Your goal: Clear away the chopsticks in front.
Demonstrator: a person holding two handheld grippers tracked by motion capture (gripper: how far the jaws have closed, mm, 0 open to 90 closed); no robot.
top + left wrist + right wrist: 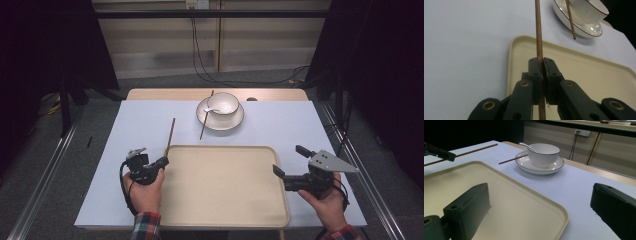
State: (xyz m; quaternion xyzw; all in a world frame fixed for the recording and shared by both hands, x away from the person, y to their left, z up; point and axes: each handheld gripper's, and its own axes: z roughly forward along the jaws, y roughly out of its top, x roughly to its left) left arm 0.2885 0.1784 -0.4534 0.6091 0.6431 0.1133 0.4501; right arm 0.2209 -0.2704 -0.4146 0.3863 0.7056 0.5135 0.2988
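The left gripper (541, 65) clamps a thin brown wooden chopstick (171, 132), seemingly lifted over the pale blue table (130, 130) by the beige plastic tray's (280, 210) left rim. The right gripper (290, 161) hangs spread, empty, at the tray's right edge.

my left gripper (164, 161) sits at the tray (225, 210)'s near left edge, its chopstick (171, 132) pointing far. my right gripper (289, 162) sits at the tray's right edge. far behind, a bowl (223, 103) sits on a plate (220, 123), a second chopstick (205, 117) leaning on the plate's left side.
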